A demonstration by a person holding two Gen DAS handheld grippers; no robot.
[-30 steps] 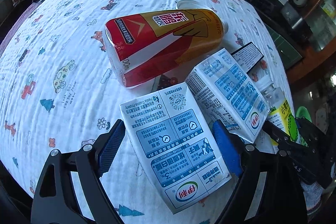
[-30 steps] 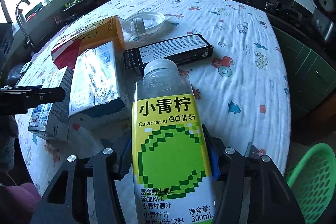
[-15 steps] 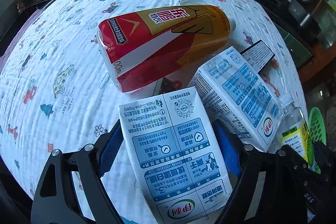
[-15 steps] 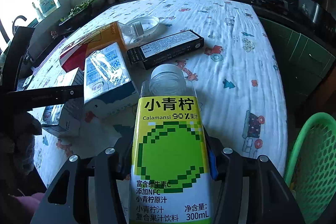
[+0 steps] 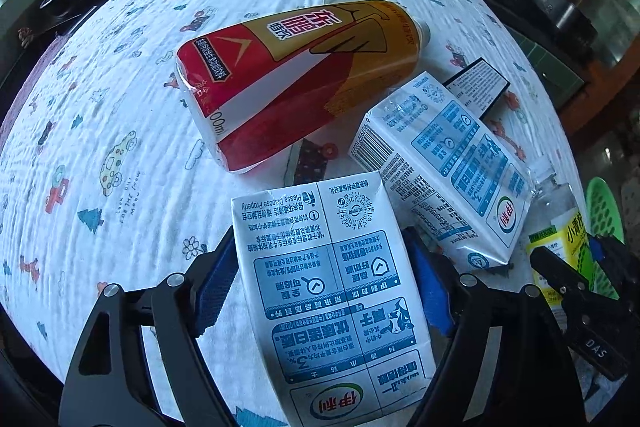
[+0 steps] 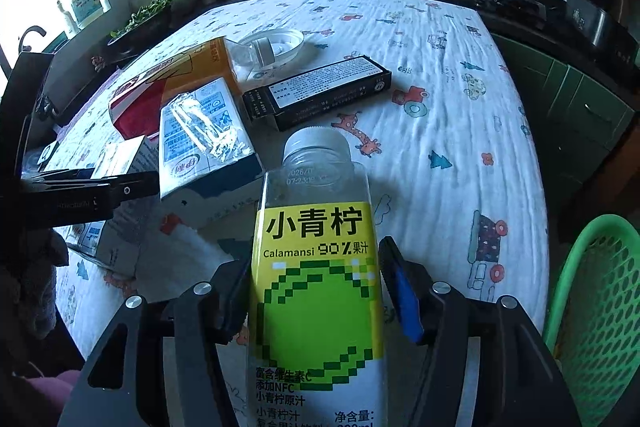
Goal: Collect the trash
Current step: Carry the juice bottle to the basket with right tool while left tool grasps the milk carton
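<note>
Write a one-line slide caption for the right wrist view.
Right gripper holds a calamansi juice bottle above the cartoon-print tablecloth, with a green basket at right.

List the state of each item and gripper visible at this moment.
Left gripper: shut on the near milk carton.
Near milk carton: held, printing upside down.
Right gripper: shut on the calamansi juice bottle.
Calamansi juice bottle: held, capped, looks empty.
Second milk carton: lying on the table.
Red and yellow drink bottle: lying on its side.
Black box: lying flat.
Green basket: beside the table, contents unseen.
</note>
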